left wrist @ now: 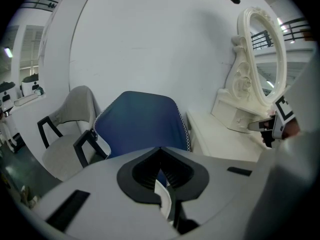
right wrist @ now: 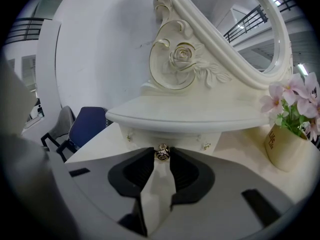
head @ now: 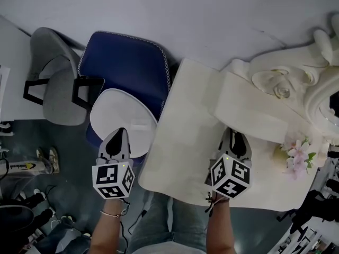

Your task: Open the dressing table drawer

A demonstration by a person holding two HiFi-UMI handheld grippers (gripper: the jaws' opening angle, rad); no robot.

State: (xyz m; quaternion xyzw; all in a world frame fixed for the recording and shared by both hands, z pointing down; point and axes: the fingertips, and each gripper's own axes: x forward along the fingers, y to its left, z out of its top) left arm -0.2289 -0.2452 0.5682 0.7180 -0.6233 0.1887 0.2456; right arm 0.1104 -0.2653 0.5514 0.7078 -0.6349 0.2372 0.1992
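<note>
The cream dressing table (head: 183,142) carries a small raised drawer unit (right wrist: 167,135) under a curved shelf. Its little metal drawer knob (right wrist: 161,152) sits right between the tips of my right gripper (right wrist: 161,157), and both pads touch it, so the gripper is shut on the knob. In the head view the right gripper (head: 237,137) points at the front of that unit. My left gripper (head: 118,135) hangs off the table's left side over a white seat, shut with nothing in it; its tips (left wrist: 160,151) meet in front of a blue chair back.
A blue chair (head: 127,67) with a white seat (head: 122,118) stands left of the table, a grey chair (head: 55,83) further left. An ornate oval mirror (right wrist: 235,29) rises behind the drawer. A pot of pink flowers (right wrist: 287,134) stands on the table at the right.
</note>
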